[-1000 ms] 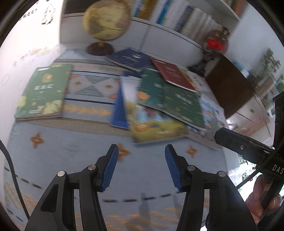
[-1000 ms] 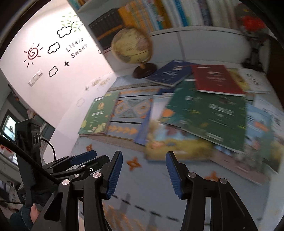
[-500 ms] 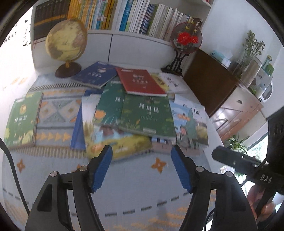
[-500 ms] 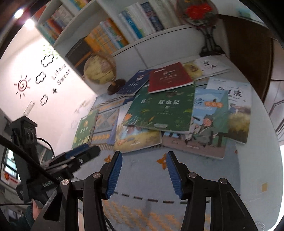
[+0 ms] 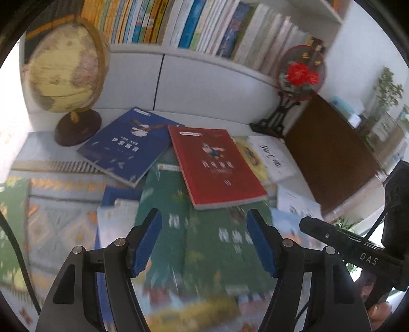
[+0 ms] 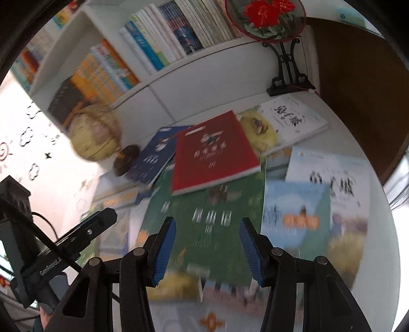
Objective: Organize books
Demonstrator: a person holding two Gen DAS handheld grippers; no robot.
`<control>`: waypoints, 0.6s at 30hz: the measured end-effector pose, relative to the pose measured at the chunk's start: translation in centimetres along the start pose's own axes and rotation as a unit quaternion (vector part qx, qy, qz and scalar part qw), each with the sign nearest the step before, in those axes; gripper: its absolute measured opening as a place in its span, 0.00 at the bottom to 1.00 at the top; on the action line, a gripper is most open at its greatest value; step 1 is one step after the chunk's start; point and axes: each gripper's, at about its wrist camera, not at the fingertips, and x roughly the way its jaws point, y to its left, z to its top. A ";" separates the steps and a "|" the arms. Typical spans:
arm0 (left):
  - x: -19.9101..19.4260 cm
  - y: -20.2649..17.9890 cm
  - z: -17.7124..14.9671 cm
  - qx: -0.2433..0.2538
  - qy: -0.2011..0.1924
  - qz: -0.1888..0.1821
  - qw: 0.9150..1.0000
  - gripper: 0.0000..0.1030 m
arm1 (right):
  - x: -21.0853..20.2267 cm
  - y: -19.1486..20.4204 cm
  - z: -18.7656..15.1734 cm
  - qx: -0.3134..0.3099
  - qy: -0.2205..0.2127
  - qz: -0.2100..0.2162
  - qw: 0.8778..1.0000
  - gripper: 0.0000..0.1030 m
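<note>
Books lie loose and overlapping across the middle and back of the desk [image 6: 370, 268]. The red book [image 5: 214, 166] sits topmost, its near edge resting on the large green book [image 5: 204, 235], which spreads toward the front edge over a yellow-and-blue picture book. A blue book [image 5: 127, 145] lies angled at the back left, just beside the globe [image 5: 64, 74] in the back left corner. Two pale picture books [image 6: 319, 194] lie toward the right edge, and a fan ornament [image 6: 268, 18] stands at the back right.

Left gripper [image 5: 204, 242]: fingers [image 5: 148, 242] apart, nothing between them, hanging above the green book. Right gripper [image 6: 207, 250]: fingers [image 6: 163, 250] apart and empty, also above the green book.

Key relation: the red book lies straight ahead of both pairs of fingers, beyond them toward the back edge, apart from each. Its long axis runs roughly front to back, slightly skewed leftward at the far end. Judged from the two views, neither hand is clearly nearer; the left is perhaps marginally better centred on its near short edge.

Assessment: sorting is at an early stage; the pile is undisturbed. The near views are motion-blurred, so fine edge detail cannot be confirmed.
</note>
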 end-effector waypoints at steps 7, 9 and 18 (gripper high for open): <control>7.3 1.7 3.2 -0.006 0.030 -0.020 0.999 0.65 | 6.8 -0.1 6.6 -0.048 0.033 -0.056 0.997 0.48; 8.7 1.6 3.4 -0.003 0.043 -0.025 0.999 0.65 | 8.4 -0.6 7.5 -0.045 0.045 -0.063 0.996 0.48; 12.2 2.1 3.3 -0.006 0.082 -0.065 0.994 0.63 | 12.7 -2.9 8.8 -0.028 0.058 -0.074 0.995 0.38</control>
